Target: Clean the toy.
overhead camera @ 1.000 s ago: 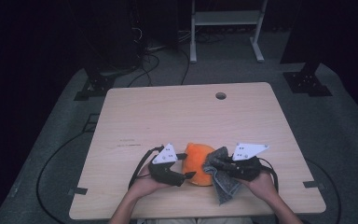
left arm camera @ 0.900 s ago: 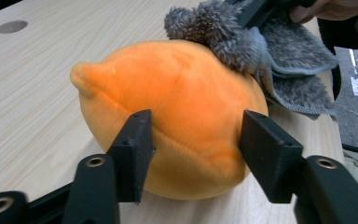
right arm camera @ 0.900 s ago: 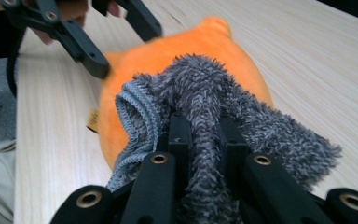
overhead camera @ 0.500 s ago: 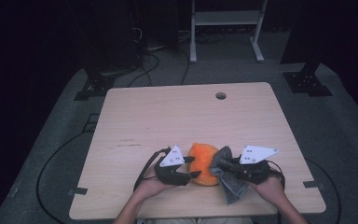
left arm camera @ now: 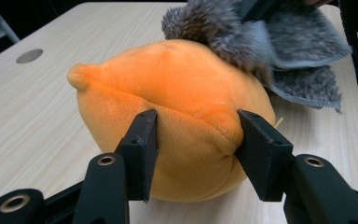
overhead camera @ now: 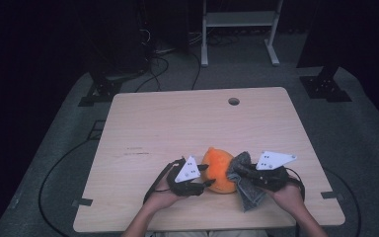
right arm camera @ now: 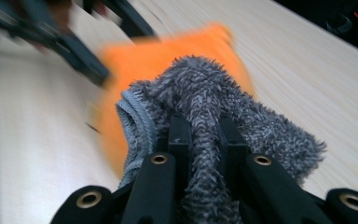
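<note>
The round orange plush toy [left arm camera: 177,116] sits between the left gripper [left arm camera: 196,154]'s jaws, which press into its sides near the table's front edge. The right gripper [right arm camera: 204,140]'s jaws are clamped on a fuzzy grey cloth [right arm camera: 205,107] draped against the toy. The pale wooden table [overhead camera: 177,123] stands on grey carpet [overhead camera: 355,123] in a dark room.

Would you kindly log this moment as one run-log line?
left gripper: shut on orange plush | right gripper: shut on grey cloth | cloth touching plush top | table: plush resting near front edge

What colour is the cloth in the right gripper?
Grey cloth; clearest in the right gripper view.
</note>
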Motion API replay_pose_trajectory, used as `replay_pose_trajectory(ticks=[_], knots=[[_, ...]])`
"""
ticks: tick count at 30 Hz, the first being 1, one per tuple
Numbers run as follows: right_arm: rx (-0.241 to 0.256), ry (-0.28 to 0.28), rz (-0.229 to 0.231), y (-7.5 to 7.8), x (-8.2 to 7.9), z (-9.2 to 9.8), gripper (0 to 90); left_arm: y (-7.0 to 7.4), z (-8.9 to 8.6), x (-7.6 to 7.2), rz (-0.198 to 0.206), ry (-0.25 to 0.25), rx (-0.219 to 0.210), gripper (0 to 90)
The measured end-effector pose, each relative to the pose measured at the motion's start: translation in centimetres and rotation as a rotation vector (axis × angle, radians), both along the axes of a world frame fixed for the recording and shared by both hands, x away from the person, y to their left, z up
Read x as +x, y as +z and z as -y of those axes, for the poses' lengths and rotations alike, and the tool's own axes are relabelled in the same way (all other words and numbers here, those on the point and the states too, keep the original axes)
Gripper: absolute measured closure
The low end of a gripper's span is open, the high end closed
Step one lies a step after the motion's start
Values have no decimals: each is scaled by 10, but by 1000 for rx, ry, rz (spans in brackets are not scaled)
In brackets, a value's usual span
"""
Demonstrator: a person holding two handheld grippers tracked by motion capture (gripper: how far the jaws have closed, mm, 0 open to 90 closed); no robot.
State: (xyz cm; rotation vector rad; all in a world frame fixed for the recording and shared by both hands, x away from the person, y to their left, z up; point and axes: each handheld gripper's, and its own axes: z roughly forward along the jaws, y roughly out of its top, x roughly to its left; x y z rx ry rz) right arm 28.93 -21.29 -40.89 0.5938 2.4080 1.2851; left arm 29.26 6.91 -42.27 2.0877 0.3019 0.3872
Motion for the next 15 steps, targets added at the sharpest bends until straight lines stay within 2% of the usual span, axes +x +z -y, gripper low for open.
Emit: replay_pose_trajectory(ticks=[1,4,6,8,11,15], knots=[[13,31,5,6,-4,-5,789,1,2,-1,1,-1,-7,496],[3,98,35,16,-12,-24,789,2,7,-4,4,-13,-11,495],[0,119,40,19,-13,-34,789,2,8,-6,16,-15,4,494],[-19,123,31,17,-10,-39,789,1,6,-5,9,-8,10,494],[-22,111,26,9,-6,-35,790,-2,3,-3,-7,-11,9,495],[9,75,-3,-4,-8,-19,790,-3,4,-3,-15,-16,13,493]])
